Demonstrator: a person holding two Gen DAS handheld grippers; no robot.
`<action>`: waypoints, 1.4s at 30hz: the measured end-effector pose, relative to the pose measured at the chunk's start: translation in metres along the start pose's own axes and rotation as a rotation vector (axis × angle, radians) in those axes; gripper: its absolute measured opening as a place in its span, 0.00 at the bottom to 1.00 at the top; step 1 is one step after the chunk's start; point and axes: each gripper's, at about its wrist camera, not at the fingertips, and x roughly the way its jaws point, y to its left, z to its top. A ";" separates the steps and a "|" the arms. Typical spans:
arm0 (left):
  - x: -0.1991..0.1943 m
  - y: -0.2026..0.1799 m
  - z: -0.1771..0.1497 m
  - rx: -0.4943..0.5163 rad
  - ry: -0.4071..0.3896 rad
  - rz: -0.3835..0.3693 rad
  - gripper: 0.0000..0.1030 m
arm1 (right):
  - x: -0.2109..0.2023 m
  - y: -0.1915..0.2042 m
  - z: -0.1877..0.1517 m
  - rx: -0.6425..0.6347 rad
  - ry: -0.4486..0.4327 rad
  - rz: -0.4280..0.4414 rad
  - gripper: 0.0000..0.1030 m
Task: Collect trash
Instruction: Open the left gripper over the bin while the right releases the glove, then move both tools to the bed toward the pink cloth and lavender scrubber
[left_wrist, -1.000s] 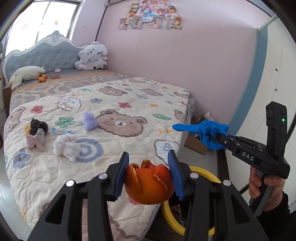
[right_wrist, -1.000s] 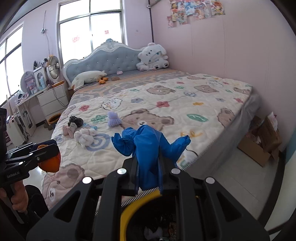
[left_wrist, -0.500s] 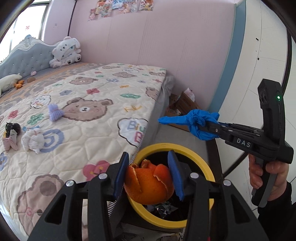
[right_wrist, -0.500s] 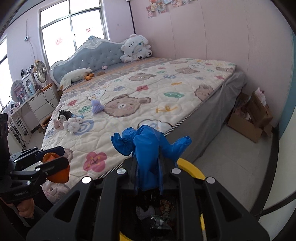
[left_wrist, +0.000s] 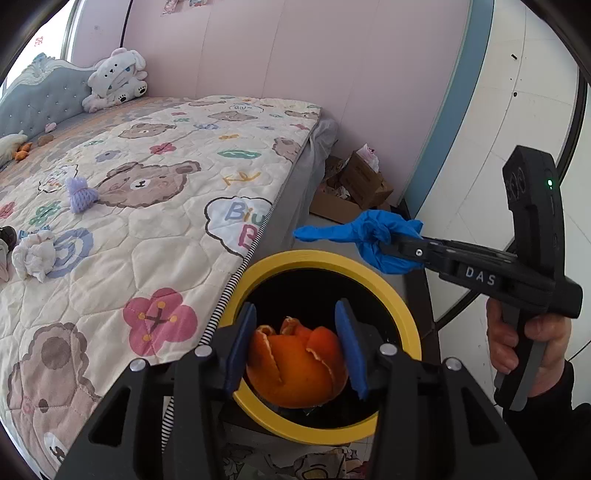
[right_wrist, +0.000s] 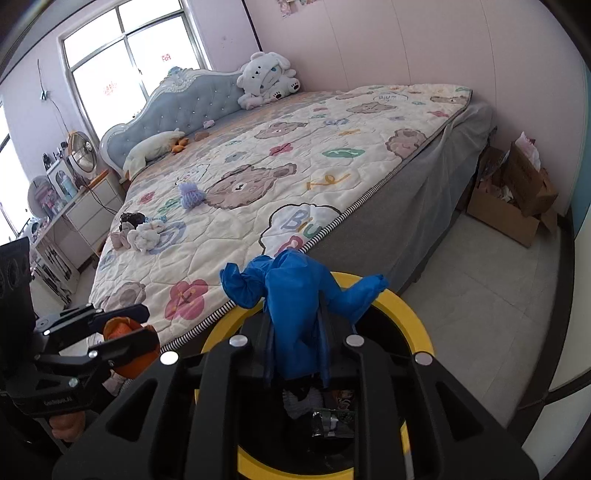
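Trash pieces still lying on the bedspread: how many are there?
3 clear: purple knit bundle by the bear print, white crumpled wad near the blue ring, dark clump beside it. A pinkish scrap next to those may be a fourth.

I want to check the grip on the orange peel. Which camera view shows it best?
The left wrist view. There the orange peel fills the centre, held between the left tool's blue pads, above the yellow-rimmed bin. The right wrist view shows only a small part of it at the left edge, mostly hidden by the tool.
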 end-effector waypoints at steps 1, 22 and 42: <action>0.001 -0.001 0.000 0.003 0.001 0.002 0.41 | 0.000 -0.001 0.000 0.004 -0.002 0.004 0.18; -0.024 0.032 0.013 -0.057 -0.103 0.049 0.75 | -0.017 -0.007 0.024 0.038 -0.139 -0.119 0.50; -0.076 0.187 0.014 -0.252 -0.216 0.337 0.84 | 0.093 0.116 0.088 -0.144 -0.150 0.076 0.74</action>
